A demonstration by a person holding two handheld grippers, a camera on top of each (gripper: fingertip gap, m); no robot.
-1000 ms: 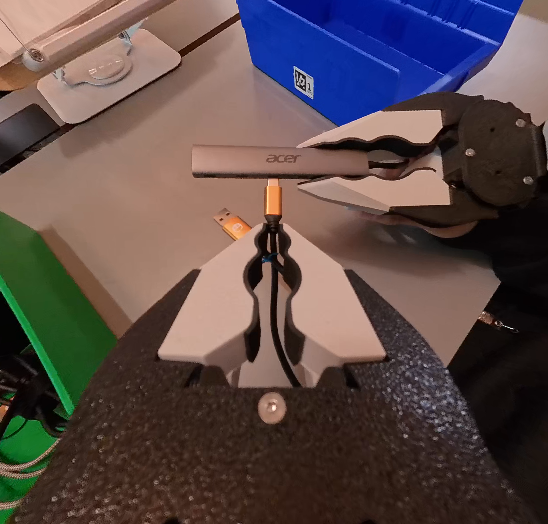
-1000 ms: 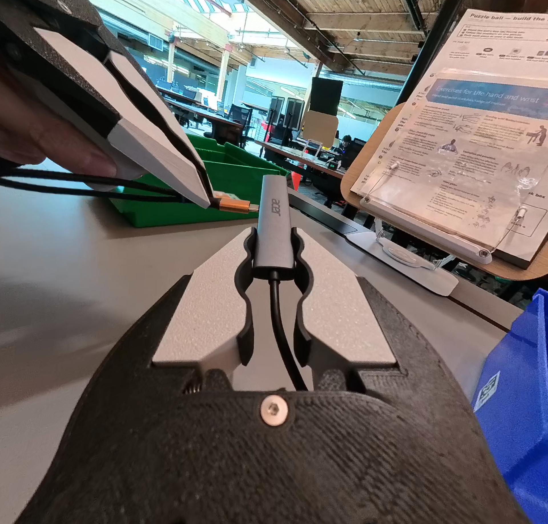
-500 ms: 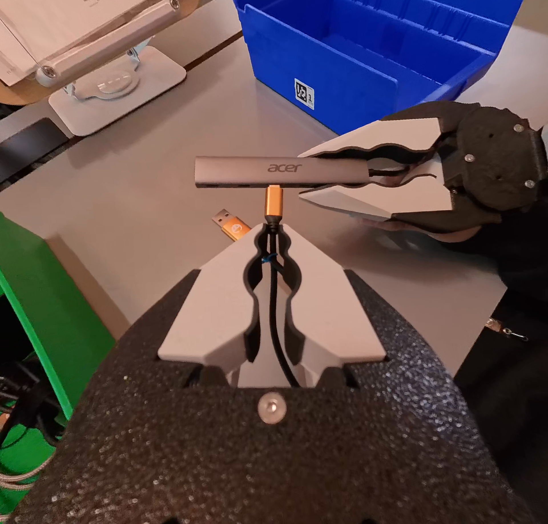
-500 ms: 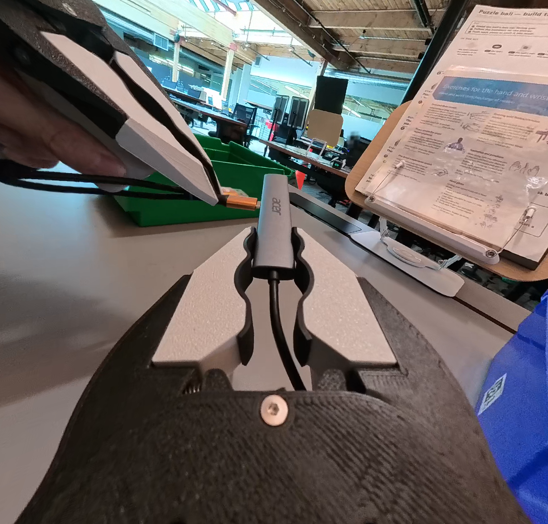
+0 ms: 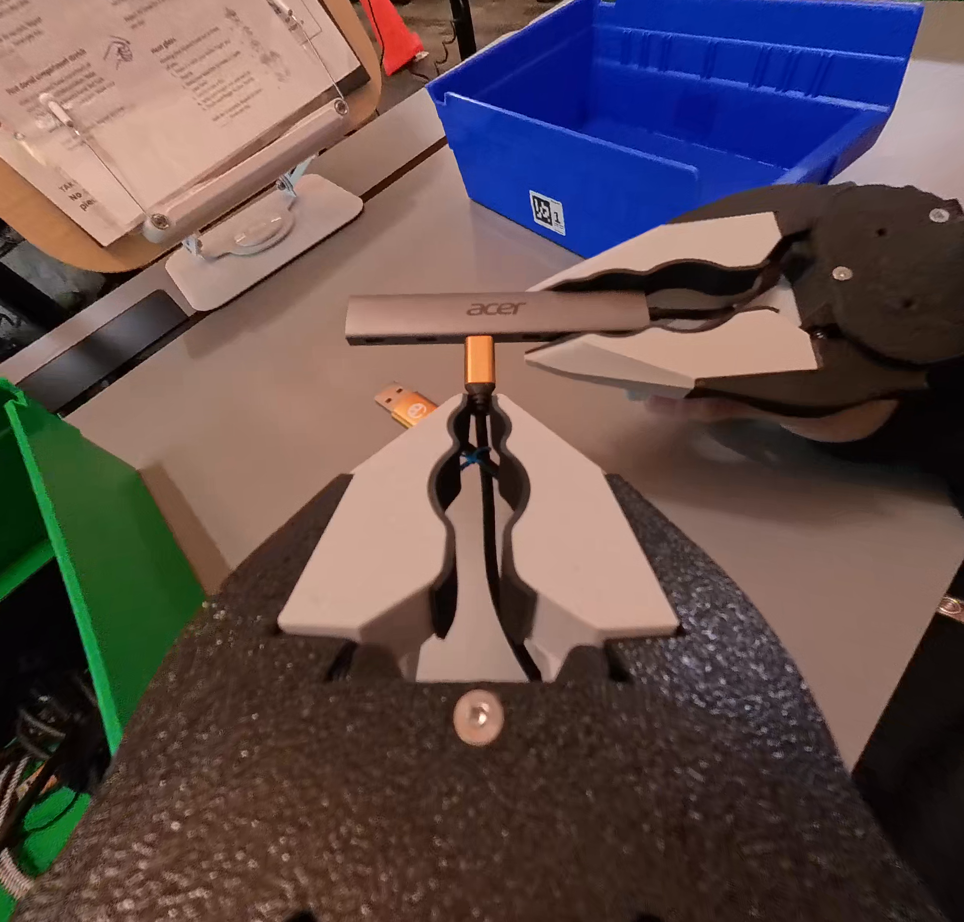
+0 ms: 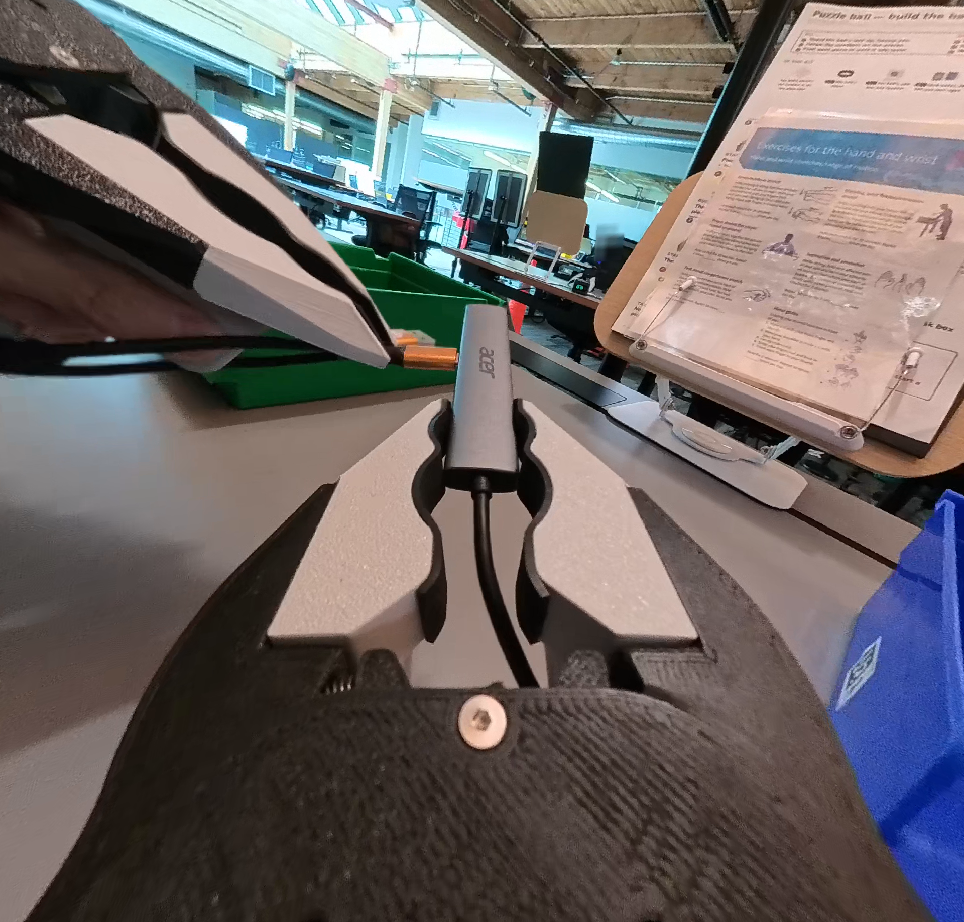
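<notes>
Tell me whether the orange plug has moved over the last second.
Yes. In the right wrist view the orange plug has edged right against the green bin behind it, and its sleeve now meets the grey hub.

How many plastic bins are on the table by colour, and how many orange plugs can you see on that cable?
Blue bins: 1
Green bins: 1
Orange plugs: 2, one at the grey hub, one loose beside the left gripper
Total: 4
</notes>
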